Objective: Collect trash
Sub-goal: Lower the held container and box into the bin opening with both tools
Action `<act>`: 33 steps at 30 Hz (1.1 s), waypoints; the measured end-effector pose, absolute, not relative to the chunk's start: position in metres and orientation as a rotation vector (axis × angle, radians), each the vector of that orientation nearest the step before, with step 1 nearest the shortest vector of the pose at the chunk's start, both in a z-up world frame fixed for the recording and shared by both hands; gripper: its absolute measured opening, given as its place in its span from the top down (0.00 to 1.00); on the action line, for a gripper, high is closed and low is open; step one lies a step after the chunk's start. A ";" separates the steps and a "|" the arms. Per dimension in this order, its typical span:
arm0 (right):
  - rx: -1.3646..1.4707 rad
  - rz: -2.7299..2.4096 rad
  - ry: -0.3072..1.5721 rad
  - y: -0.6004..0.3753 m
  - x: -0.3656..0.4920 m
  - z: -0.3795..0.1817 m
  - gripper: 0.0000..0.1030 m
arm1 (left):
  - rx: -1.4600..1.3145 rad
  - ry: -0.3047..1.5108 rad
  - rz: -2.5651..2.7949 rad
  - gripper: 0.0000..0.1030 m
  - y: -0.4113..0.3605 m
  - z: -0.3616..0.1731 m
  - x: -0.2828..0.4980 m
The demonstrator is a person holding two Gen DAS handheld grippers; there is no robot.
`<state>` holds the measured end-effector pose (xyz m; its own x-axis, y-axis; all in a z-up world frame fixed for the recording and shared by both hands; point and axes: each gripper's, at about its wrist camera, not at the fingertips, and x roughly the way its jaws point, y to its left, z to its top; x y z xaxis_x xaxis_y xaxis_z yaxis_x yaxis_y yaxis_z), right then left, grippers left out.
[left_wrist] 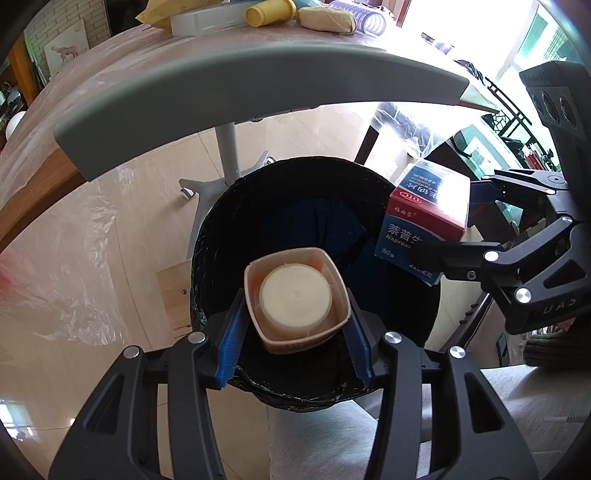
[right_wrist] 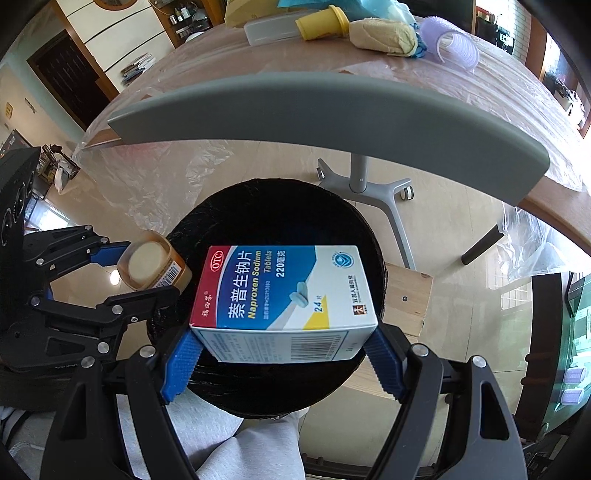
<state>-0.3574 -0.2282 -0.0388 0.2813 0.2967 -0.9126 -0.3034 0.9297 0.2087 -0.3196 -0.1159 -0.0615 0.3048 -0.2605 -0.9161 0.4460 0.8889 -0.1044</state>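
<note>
My left gripper (left_wrist: 295,347) is shut on a small square amber plastic bottle (left_wrist: 295,299) with a cream cap, held over the mouth of a round trash bin with a black liner (left_wrist: 236,221). My right gripper (right_wrist: 284,365) is shut on a white, blue and red medicine box (right_wrist: 284,291), held over the same bin (right_wrist: 266,210). In the left wrist view the box (left_wrist: 424,218) hangs over the bin's right rim in the right gripper (left_wrist: 454,221). In the right wrist view the bottle (right_wrist: 151,269) sits at the bin's left rim in the left gripper (right_wrist: 147,267).
A grey-edged table (left_wrist: 258,81) arches above the bin, carrying a yellow cup (left_wrist: 269,13), a beige cloth roll (left_wrist: 327,18), a purple roller (right_wrist: 452,46) and a white case (right_wrist: 266,29). Its wheeled pedestal (right_wrist: 369,184) stands behind the bin. A wooden block (right_wrist: 406,295) lies beside the bin.
</note>
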 end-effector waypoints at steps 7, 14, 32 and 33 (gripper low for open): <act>-0.036 0.396 1.226 -0.221 -0.356 -0.044 0.25 | 0.196 1.192 -0.468 0.51 -0.117 -0.067 -0.318; -0.048 0.395 1.239 -0.218 -0.355 -0.051 0.25 | 0.203 1.205 -0.465 0.51 -0.117 -0.072 -0.316; -0.051 0.380 1.258 -0.218 -0.350 -0.058 0.25 | 0.224 1.225 -0.457 0.51 -0.117 -0.080 -0.314; -0.052 0.379 1.259 -0.218 -0.350 -0.058 0.25 | 0.224 1.226 -0.457 0.51 -0.116 -0.080 -0.314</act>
